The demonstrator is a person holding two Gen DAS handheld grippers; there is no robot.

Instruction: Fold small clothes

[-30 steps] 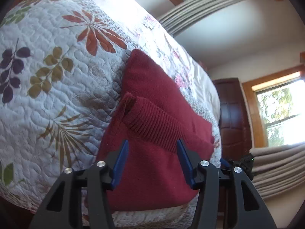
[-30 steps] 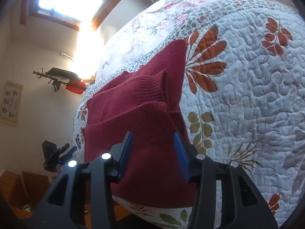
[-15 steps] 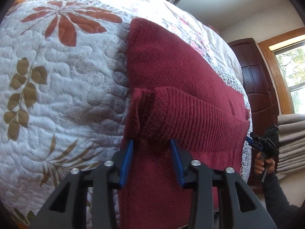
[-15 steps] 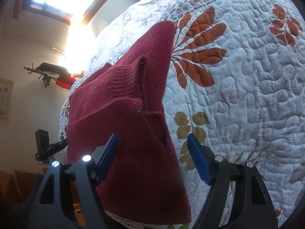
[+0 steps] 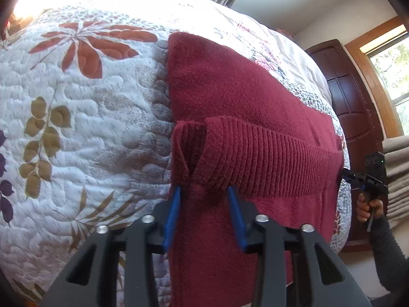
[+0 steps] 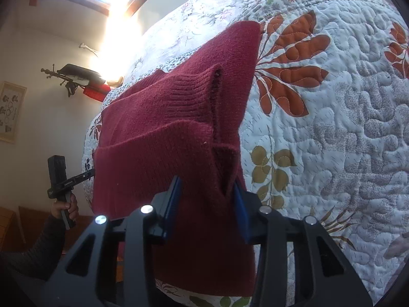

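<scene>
A dark red knitted sweater [image 5: 245,97] lies flat on a quilted bedspread [image 5: 76,107], near the bed's front edge, part of it hanging over that edge. A ribbed sleeve [image 5: 268,158] is folded across its body, its long axis running side to side between the two grippers.

The left gripper [image 5: 204,215] straddles the sweater's left edge where the sleeve's cuff end bunches; its blue fingers [image 5: 172,215] stand partly apart with cloth between them, and I cannot tell whether they pinch it. The right gripper [image 6: 207,207] sits at the opposite edge, its blue fingers [image 6: 172,204] likewise parted around a fold of knit, grip unclear.

The quilt's leaf pattern spreads on both sides. Beyond the bed stand a dark wooden door [image 5: 358,117] and a window [image 5: 393,76]. From the left view, the person's hand [image 5: 368,207] shows holding the other gripper's handle.
</scene>
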